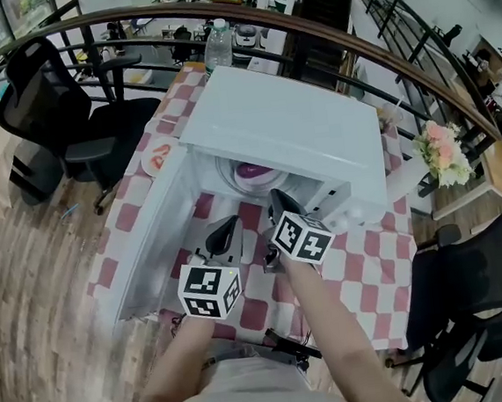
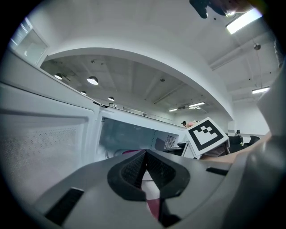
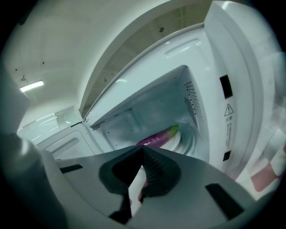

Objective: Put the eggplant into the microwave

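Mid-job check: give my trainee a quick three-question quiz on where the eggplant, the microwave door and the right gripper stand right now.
1. True or false: the eggplant lies inside the microwave.
2. The door of the microwave is: A) shut, B) open, C) missing.
3. Fill in: the right gripper has its jaws ____, with nothing between them.
Key: 1 true; 2 B; 3 together.
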A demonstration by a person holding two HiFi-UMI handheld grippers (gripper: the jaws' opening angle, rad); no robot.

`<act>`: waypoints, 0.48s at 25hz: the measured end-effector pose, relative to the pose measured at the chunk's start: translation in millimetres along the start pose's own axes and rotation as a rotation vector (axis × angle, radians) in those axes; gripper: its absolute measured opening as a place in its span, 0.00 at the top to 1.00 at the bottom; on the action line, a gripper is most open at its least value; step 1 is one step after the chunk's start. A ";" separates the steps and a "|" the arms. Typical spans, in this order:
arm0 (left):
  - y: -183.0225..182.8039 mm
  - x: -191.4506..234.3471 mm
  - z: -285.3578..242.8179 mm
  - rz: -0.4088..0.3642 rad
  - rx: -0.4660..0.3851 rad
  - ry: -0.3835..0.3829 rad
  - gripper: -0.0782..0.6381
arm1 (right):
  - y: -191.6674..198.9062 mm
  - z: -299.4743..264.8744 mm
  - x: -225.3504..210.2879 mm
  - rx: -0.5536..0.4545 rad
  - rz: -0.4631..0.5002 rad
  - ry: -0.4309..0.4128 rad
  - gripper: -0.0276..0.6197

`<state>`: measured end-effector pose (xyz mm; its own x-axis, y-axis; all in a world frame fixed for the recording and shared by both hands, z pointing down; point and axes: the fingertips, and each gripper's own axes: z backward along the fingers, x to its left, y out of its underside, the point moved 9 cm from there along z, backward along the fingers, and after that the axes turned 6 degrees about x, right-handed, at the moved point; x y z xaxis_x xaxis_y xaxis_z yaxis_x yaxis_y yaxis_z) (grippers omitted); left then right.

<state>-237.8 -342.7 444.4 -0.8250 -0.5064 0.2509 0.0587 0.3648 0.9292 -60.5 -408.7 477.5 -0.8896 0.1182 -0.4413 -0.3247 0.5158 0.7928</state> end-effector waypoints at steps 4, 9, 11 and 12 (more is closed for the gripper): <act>-1.3 -7.4 2.2 0.027 -0.021 -0.045 0.88 | -2.7 18.0 2.6 -0.009 0.055 -0.046 0.92; -4.4 -13.2 4.4 0.057 -0.043 -0.113 0.88 | -6.9 41.1 6.5 -0.025 0.104 -0.099 0.92; -6.3 -15.6 5.6 0.056 -0.045 -0.122 0.89 | -8.9 50.1 9.2 -0.039 0.117 -0.113 0.92; -7.1 -16.8 6.1 0.054 -0.046 -0.123 0.88 | -9.8 54.1 10.8 -0.046 0.126 -0.118 0.92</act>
<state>-227.8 -332.0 431.9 -0.8826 -0.3862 0.2682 0.1281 0.3514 0.9274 -49.5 -366.7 442.2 -0.8812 0.2796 -0.3812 -0.2295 0.4519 0.8621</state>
